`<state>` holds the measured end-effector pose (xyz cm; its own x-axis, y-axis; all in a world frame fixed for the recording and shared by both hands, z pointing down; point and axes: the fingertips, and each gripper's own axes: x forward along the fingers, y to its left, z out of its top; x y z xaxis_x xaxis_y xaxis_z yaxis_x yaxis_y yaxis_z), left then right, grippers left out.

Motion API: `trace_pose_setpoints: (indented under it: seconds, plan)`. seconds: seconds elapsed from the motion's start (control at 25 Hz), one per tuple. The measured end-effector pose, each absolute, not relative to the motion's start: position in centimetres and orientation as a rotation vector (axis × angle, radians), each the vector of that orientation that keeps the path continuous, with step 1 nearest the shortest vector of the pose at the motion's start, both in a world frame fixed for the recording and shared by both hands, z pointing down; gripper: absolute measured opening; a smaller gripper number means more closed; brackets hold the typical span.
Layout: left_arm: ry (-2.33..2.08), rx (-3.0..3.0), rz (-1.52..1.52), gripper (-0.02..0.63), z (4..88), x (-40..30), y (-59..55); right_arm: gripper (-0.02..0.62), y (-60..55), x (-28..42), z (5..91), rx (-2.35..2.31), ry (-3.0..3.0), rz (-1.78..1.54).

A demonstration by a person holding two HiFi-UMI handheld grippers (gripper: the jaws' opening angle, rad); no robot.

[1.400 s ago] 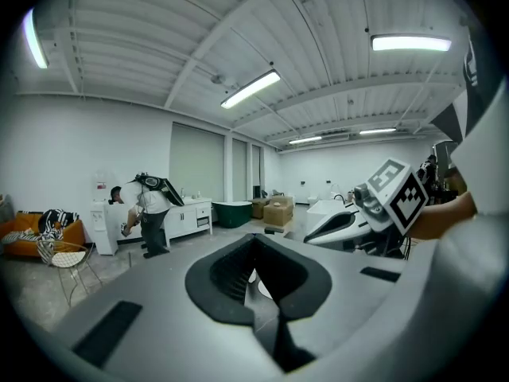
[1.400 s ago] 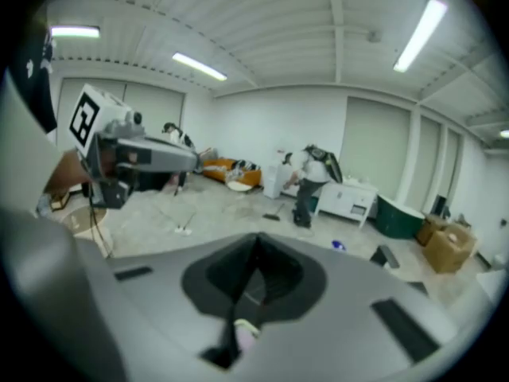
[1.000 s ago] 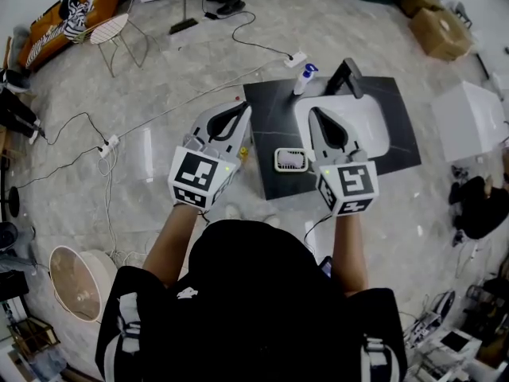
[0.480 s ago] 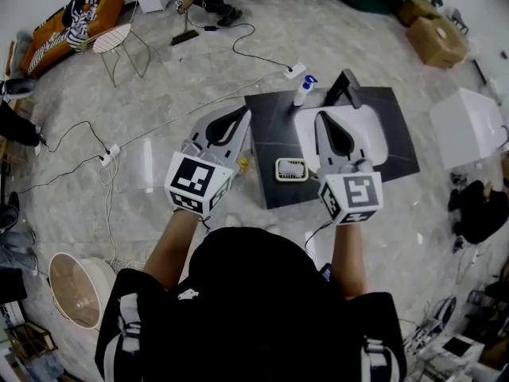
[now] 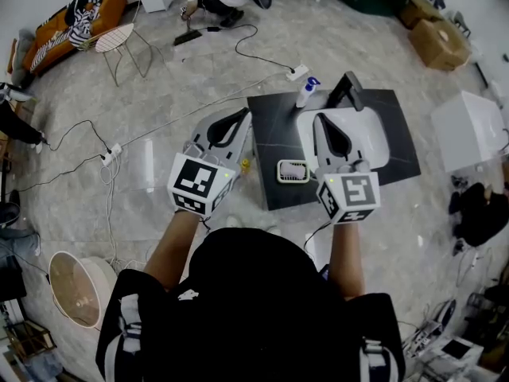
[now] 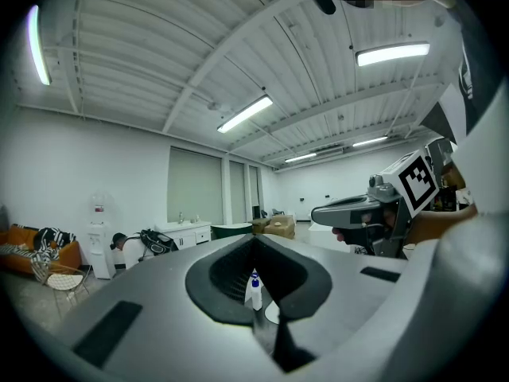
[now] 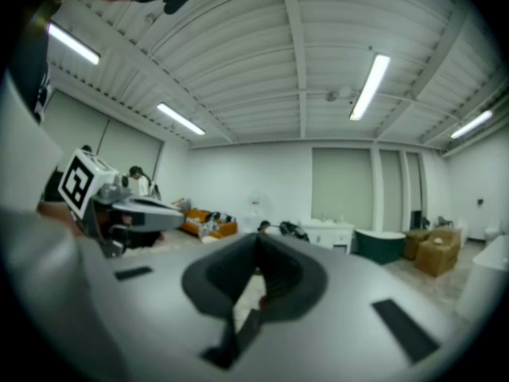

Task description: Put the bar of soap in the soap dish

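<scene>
Grey right gripper (image 5: 320, 118) level, fingers (image 7: 276, 281) together

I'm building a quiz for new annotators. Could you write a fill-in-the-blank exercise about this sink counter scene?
The soap dish sits on the dark counter, on the ___ side of the white basin in the head view.
The spray bottle beside the faucet has a ___ cap.
The left gripper and right gripper both have their jaws ___.
Missing words: left; blue; shut.
</scene>
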<state>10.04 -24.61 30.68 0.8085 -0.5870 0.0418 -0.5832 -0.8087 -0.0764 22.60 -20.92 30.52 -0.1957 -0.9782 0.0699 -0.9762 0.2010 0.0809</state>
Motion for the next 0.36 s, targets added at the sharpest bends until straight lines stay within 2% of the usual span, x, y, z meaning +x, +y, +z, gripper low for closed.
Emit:
trace_pose_setpoints:
  seconds: [0.36]
  plan:
    - [0.937,-2.951,-0.100,0.025,30.80,10.38,-24.63,0.035,-21.33,22.20,31.19,1.908,-2.337,-0.021]
